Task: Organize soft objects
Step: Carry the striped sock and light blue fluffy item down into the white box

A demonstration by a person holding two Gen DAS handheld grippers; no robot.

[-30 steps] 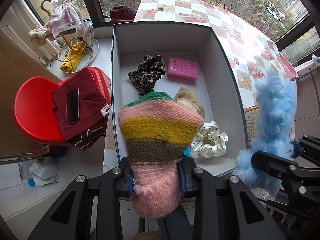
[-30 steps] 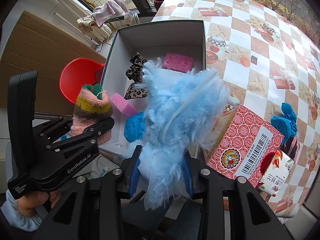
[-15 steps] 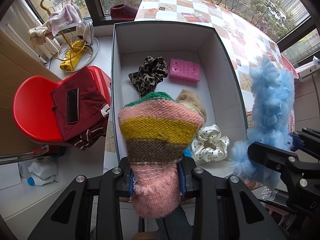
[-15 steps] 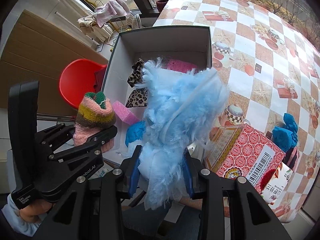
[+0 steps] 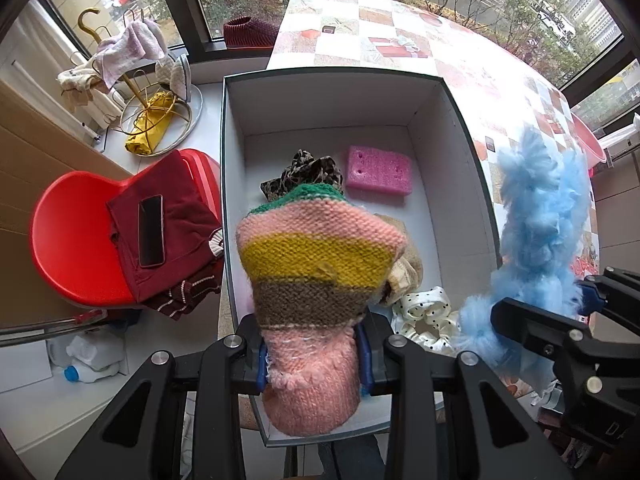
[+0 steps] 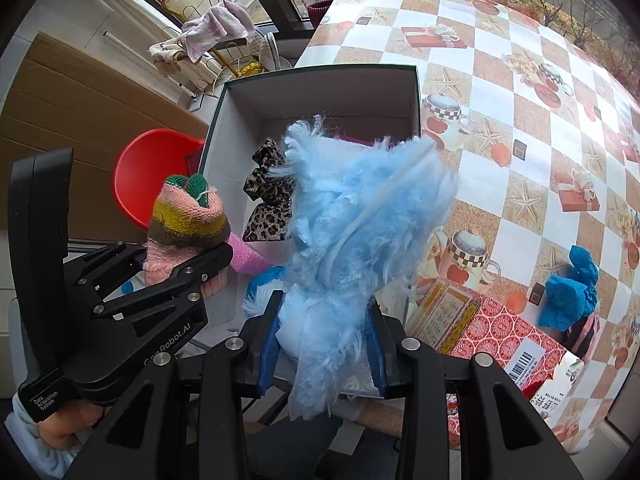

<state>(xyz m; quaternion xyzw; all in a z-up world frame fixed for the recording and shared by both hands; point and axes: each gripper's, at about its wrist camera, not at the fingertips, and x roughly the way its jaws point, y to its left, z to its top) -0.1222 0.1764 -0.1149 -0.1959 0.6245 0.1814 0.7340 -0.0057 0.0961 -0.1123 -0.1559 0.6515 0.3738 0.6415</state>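
Note:
My left gripper (image 5: 314,360) is shut on a striped knitted hat (image 5: 320,276), pink, yellow, brown and green, held above the near end of an open white box (image 5: 460,168). The hat also shows in the right wrist view (image 6: 186,224). My right gripper (image 6: 322,348) is shut on a fluffy light blue feathery piece (image 6: 360,216), held up by the box's right wall; it also shows in the left wrist view (image 5: 540,232). In the box lie a leopard-print cloth (image 5: 304,172), a pink sponge (image 5: 378,170), a beige soft item (image 5: 406,268) and a white dotted scrunchie (image 5: 424,316).
A red chair (image 5: 68,236) with a dark red garment and a phone (image 5: 151,230) stands left of the box. A checkered tablecloth (image 6: 500,100) covers the table to the right, with a red patterned box (image 6: 500,328) and blue cloth (image 6: 568,296) on it.
Both grippers have pulled back and risen a little, so the box looks farther off. The blue feathery piece has shifted slightly left toward the box. Both grips are unchanged.

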